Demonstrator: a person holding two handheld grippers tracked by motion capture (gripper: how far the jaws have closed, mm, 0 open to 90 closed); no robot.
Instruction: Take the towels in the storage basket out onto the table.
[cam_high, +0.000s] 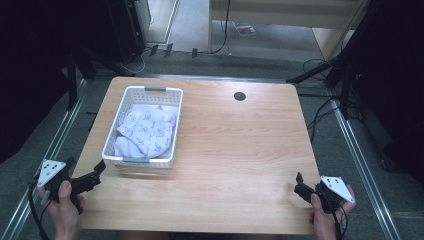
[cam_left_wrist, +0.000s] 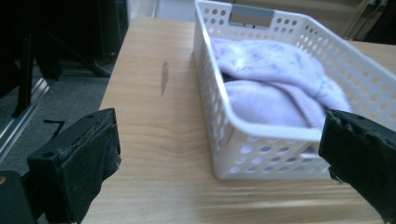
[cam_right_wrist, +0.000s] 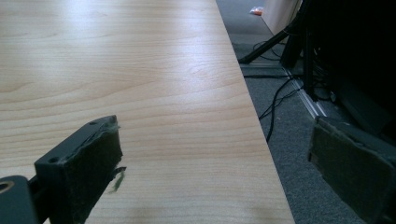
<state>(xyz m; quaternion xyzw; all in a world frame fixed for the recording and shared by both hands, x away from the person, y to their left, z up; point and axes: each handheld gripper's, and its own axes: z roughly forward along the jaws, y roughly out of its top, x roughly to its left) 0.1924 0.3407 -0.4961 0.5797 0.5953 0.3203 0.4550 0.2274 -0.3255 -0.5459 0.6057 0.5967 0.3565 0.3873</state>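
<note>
I see the white basket (cam_high: 144, 126) of pale cloth (cam_high: 147, 129) at ten o'clock on the tabletop (cam_high: 235, 150). My left hand-held gripper (cam_high: 95, 176), spread empty, sits just beside it; my right hand-held gripper (cam_high: 300, 186), spread, at four o'clock.

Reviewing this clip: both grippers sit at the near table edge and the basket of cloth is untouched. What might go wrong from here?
The left gripper is open close to the white basket; a jaw may catch the perforated wall and shove the light basket instead of reaching the patterned cloth. The cloth is bunched in folds, so a pinch may lift one layer only. The right gripper hangs by the table edge, far from the basket.
</note>
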